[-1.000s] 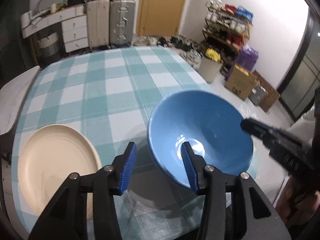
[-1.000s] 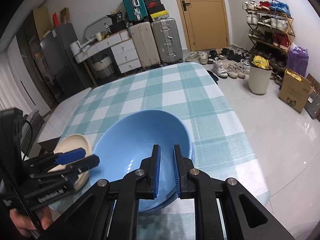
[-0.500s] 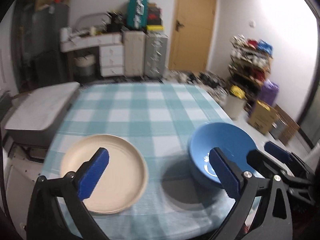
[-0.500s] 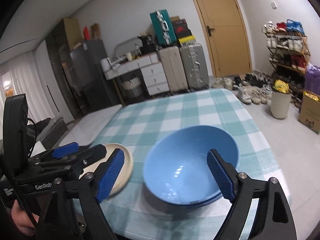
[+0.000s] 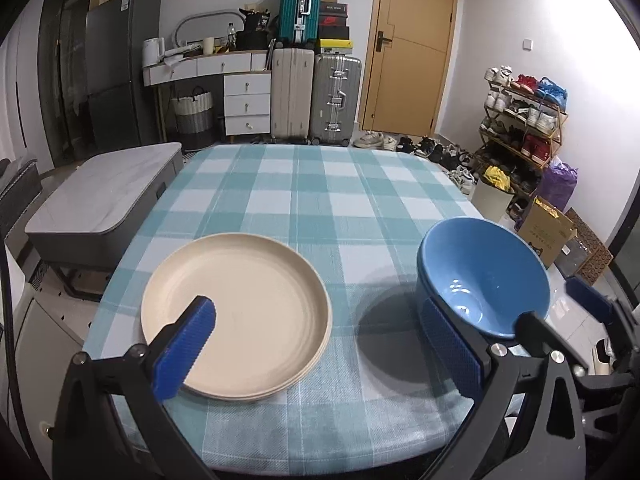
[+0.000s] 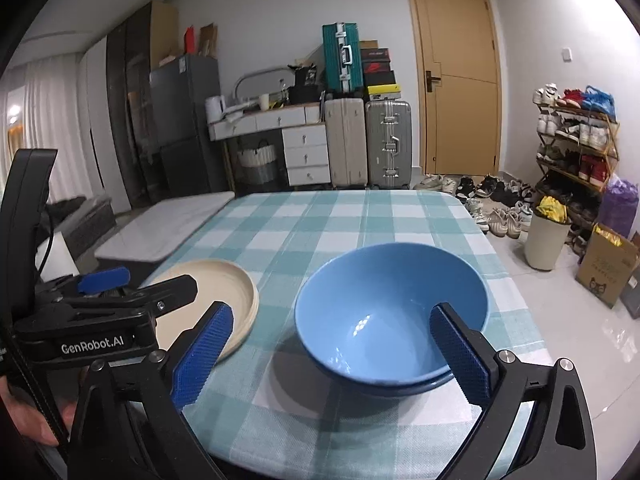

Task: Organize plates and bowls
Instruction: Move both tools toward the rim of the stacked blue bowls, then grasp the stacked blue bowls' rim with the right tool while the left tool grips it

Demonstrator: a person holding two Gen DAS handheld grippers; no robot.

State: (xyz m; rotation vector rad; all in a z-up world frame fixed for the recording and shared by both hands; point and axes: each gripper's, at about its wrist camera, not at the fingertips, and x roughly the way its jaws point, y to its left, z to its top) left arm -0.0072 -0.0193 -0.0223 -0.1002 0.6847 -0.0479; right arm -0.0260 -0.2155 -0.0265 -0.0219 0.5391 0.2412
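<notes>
Beside the cream plates (image 5: 236, 316), the blue bowls (image 6: 392, 316) are stacked nearer the right gripper (image 6: 332, 354); both it and the left gripper (image 5: 320, 352) are held wide open and empty.

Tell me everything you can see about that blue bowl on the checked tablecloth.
The blue bowl is deep and round with a glossy, ceramic-looking inside that catches light spots. It sits upright and empty. A second blue rim shows just beneath it, so it looks nested in another bowl of the same kind. The stack stands on the tablecloth near the table's front right corner, apart from the cream plates to its left. Neither gripper touches it; the right gripper is wide open in front of it.
</notes>
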